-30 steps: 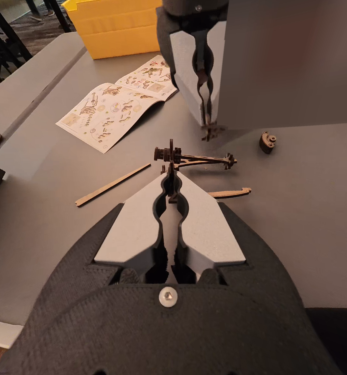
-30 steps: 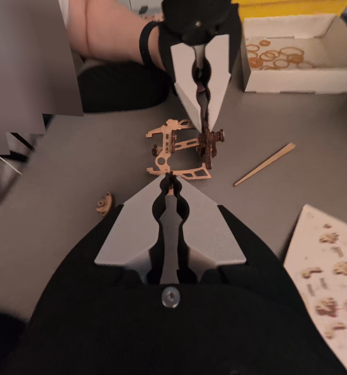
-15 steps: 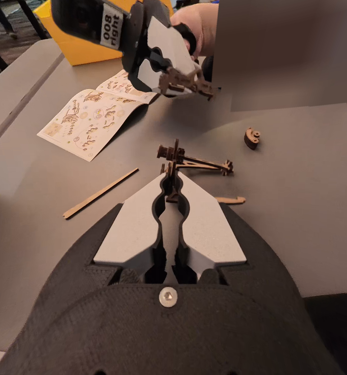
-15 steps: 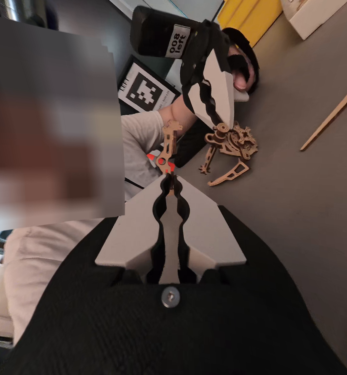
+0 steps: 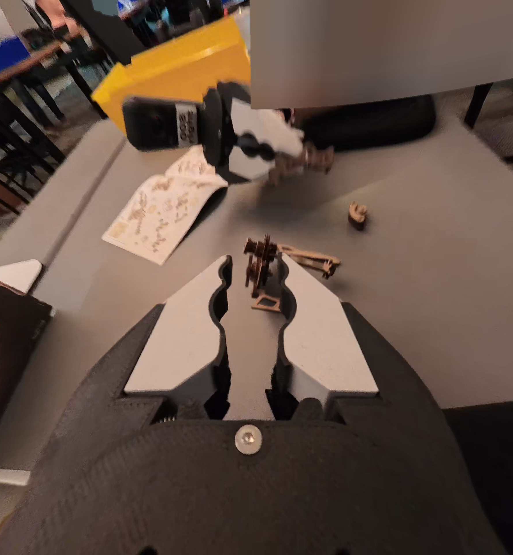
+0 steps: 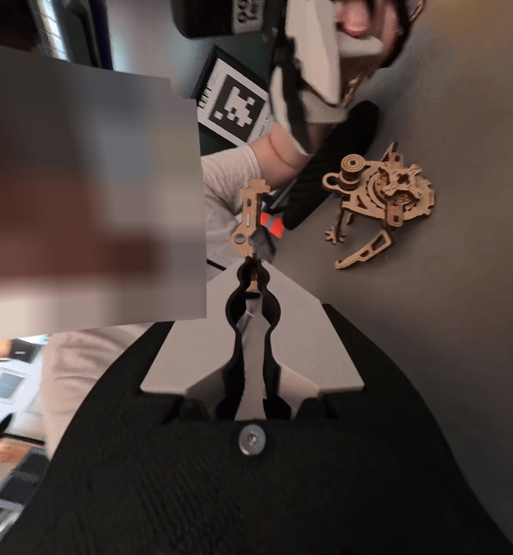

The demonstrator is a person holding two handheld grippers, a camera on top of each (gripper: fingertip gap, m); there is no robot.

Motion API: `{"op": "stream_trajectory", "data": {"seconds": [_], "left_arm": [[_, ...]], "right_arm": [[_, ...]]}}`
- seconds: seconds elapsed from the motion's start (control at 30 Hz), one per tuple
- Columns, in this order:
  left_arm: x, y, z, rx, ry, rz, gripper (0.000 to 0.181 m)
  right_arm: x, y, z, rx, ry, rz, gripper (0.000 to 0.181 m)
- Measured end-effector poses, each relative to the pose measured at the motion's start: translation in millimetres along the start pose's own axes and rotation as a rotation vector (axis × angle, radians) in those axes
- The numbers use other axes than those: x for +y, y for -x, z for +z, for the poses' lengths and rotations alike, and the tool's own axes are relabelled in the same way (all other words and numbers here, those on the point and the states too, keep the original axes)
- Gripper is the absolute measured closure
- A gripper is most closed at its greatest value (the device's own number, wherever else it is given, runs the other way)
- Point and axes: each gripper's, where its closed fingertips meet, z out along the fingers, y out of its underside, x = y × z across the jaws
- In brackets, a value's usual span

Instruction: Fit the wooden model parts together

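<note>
My left gripper [image 5: 255, 262] is open. The partly built wooden model [image 5: 262, 264] rests on the grey table [image 5: 429, 285] in the gap between its fingertips, not gripped. In the right wrist view the model [image 6: 381, 198] lies on the table with the left gripper [image 6: 306, 90] drawn back from it. My right gripper [image 6: 252, 265] is shut on a flat wooden frame part [image 6: 249, 222] and holds it up in the air, turned sideways. In the left wrist view the right gripper [image 5: 279, 153] is blurred, far behind the model, with the wooden part [image 5: 306, 160] at its tips.
A small curved wooden piece [image 5: 357, 214] lies to the right of the model. An open instruction booklet [image 5: 162, 216] lies at the back left, with a yellow bin [image 5: 183, 75] behind it. A black box [image 5: 3, 336] is at the left edge. A marker card [image 6: 234, 105] stands near a person's arm. The left gripper's tips are roughly 9 centimeters from the right gripper's.
My left gripper has opened and let go of the model, which now rests on the table. My right gripper has lifted away and turned sideways with the frame part.
</note>
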Motion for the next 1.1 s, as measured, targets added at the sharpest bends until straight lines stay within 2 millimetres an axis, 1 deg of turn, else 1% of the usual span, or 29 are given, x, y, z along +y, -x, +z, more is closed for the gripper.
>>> {"op": "stream_trajectory", "data": {"seconds": [0.03,0.07,0.1,0.13,0.2,0.27,0.3,0.33,0.4,0.47,0.5,0.53,0.57,0.6,0.67,0.7,0.83,0.9,1.03,1.1], "left_arm": [[-12.6,-0.7,-5.6,-0.002,-0.030,-0.002,0.156],[-23.3,-0.6,-9.3,-0.009,-0.046,-0.022,0.161],[-28.8,1.1,-10.5,-0.021,-0.031,-0.062,0.165],[-28.9,-0.1,-10.1,-0.016,0.010,-0.119,0.165],[-25.4,-11.7,-7.7,0.026,0.068,-0.248,0.163],[-23.4,-28.1,-3.2,0.076,0.064,-0.316,0.156],[-20.2,-31.0,-0.5,0.064,0.065,-0.322,0.156],[-16.1,-29.6,1.7,0.023,0.070,-0.294,0.157],[-13.4,-24.3,2.8,-0.083,0.050,-0.142,0.161],[-13.9,-35.7,6.0,-0.089,0.035,0.030,0.172],[-10.7,-40.5,8.9,-0.082,0.060,0.080,0.171],[-6.4,-42.4,11.5,-0.080,0.095,0.106,0.171],[-3.8,-40.6,13.0,-0.088,0.121,0.118,0.166],[-6.4,-41.0,13.7,-0.082,0.109,0.132,0.162],[-18.7,-44.7,12.7,-0.060,0.040,0.177,0.167],[-21.3,-47.2,12.2,-0.047,0.033,0.212,0.172],[-12.0,-47.7,17.1,-0.056,0.151,0.384,0.172],[-8.2,-53.5,20.8,-0.031,0.179,0.422,0.173],[0.3,-51.7,21.7,-0.062,0.210,0.446,0.174],[5.4,-50.1,20.6,-0.099,0.233,0.504,0.179]], "right_arm": [[-0.9,-1.9,2.5,0.041,0.009,-0.042,0.181],[-3.1,-1.1,5.0,0.069,0.012,-0.073,0.181],[-4.3,-5.2,6.7,0.131,0.027,-0.101,0.181],[-4.7,-10.1,8.0,0.202,0.049,-0.154,0.181],[-2.5,-9.5,13.6,0.250,0.098,-0.203,0.181],[0.8,-15.8,17.5,0.318,0.155,-0.223,0.181],[4.8,-18.7,19.4,0.343,0.198,-0.227,0.181],[8.5,-22.0,20.6,0.364,0.238,-0.224,0.181],[10.8,-23.6,23.7,0.364,0.277,-0.214,0.181],[9.3,-23.0,26.0,0.345,0.281,-0.189,0.181],[9.8,-23.7,26.2,0.344,0.290,-0.185,0.181],[11.1,-24.7,26.0,0.345,0.303,-0.182,0.181],[12.4,-25.3,26.1,0.346,0.314,-0.180,0.181],[13.1,-25.8,26.0,0.344,0.320,-0.170,0.181],[11.5,-25.2,26.1,0.337,0.315,-0.151,0.181],[10.9,-23.8,26.4,0.330,0.317,-0.148,0.181],[11.8,-23.8,28.0,0.322,0.356,-0.117,0.181],[13.9,-25.2,28.7,0.318,0.379,-0.104,0.181],[13.0,-30.2,28.5,0.305,0.371,-0.096,0.181],[8.8,-31.3,27.2,0.297,0.344,-0.098,0.181]]}}
